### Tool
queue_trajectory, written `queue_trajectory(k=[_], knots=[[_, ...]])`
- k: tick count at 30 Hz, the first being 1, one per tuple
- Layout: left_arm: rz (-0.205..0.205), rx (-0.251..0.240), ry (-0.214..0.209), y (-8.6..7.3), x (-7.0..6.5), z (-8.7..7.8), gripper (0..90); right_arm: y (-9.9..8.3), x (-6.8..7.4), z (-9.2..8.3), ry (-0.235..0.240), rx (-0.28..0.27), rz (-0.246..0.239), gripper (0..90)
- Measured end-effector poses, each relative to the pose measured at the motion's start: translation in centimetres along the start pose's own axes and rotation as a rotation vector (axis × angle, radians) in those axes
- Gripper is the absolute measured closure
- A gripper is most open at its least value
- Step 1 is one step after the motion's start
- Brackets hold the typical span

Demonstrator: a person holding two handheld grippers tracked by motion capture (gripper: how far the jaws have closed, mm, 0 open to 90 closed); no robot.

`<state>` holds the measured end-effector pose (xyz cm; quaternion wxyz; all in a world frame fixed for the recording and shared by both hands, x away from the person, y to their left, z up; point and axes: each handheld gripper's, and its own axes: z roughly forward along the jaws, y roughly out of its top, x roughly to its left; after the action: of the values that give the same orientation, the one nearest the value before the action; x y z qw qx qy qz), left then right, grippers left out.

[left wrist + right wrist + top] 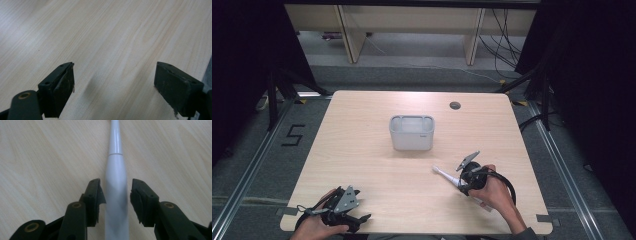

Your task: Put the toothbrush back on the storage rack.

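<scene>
Left claw [343, 212] rests at the counter's [362, 150] near edge, jaws wide over bare wood. A grey bin [412, 132] stands mid-counter with open room around it. The white electric toothbrush [451, 178] lies flat, long axis diagonal, head toward the bin. Right claw [116, 195] straddles its handle, jaws narrow and barely clear of it.

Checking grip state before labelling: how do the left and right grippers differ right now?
The left gripper has its jaws wide apart with bare table between them; the right gripper has its jaws drawn in close on either side of the white electric toothbrush, the left pad about touching, a thin gap at the right. The left sits at the table's near-left corner; the right is at the near right, over the toothbrush handle. Both are hand-held, with black jaws.
</scene>
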<state>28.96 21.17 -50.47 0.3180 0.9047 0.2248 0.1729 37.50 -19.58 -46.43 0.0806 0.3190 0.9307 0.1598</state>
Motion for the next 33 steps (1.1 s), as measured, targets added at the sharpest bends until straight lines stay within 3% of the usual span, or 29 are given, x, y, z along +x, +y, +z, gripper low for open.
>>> queue_trajectory(k=[1, 4, 8, 10, 11, 15, 18, 19, 21, 22, 25, 27, 28, 29, 31, 33], knots=[[-0.011, 0.002, 0.0, 0.0, 0.0, 0.0, 16.3, 0.2, -0.1, 0.2, 0.006, 0.009, -0.023, 60.5], [0.007, 0.005, 0.002, 0.0, 0.1, -0.1, 16.3, 0.3, -0.1, 0.3, 0.009, 0.023, -0.018, 62.0], [-0.013, 0.002, 0.0, 0.0, 0.0, 0.0, 16.3, 0.6, -0.3, 0.6, 0.011, 0.048, -0.041, 62.3], [0.007, 0.005, 0.001, 0.0, 0.0, -0.1, 16.3, 0.7, -0.3, 0.8, 0.01, 0.065, -0.042, 62.6], [-0.012, 0.001, 0.0, 0.0, 0.0, 0.0, 16.3, 0.8, -0.3, 0.9, 0.015, 0.076, -0.046, 63.2], [0.002, 0.0, 0.001, 0.0, 0.0, 0.0, 16.3, 0.9, -0.3, 1.2, 0.009, 0.094, -0.058, 64.2], [-0.011, 0.001, 0.0, 0.0, 0.0, 0.0, 16.2, 1.1, -0.2, 1.4, 0.02, 0.116, -0.06, 65.2], [0.009, 0.007, 0.006, 0.0, 0.1, 0.0, 16.3, 1.2, -0.2, 1.4, 0.017, 0.121, -0.067, 65.4], [0.01, 0.013, 0.012, 0.0, 0.1, -0.1, 16.3, 1.3, -0.2, 1.4, 0.019, 0.131, -0.069, 65.6], [-0.009, 0.008, 0.003, 0.0, 0.0, 0.0, 16.3, 1.3, -0.2, 1.4, 0.023, 0.135, -0.079, 65.6], [0.009, 0.012, 0.01, 0.0, 0.1, -0.1, 16.3, 1.5, -0.2, 1.5, 0.025, 0.146, -0.093, 65.9], [-0.008, 0.009, 0.003, 0.0, 0.0, 0.0, 16.3, 1.6, -0.3, 1.6, 0.029, 0.16, -0.105, 65.9], [-0.008, 0.01, 0.005, 0.0, 0.0, 0.0, 16.3, 1.7, -0.2, 1.6, 0.025, 0.166, -0.082, 66.0], [0.011, 0.014, 0.009, 0.0, 0.1, -0.1, 16.3, 1.8, -0.3, 1.6, 0.031, 0.191, -0.091, 66.0], [0.011, 0.013, 0.009, 0.0, 0.1, -0.1, 16.3, 1.9, -0.3, 1.7, 0.03, 0.189, -0.101, 66.1], [-0.009, 0.009, 0.005, 0.0, 0.0, 0.0, 16.2, 2.0, -0.4, 1.7, 0.034, 0.198, -0.105, 66.1]])
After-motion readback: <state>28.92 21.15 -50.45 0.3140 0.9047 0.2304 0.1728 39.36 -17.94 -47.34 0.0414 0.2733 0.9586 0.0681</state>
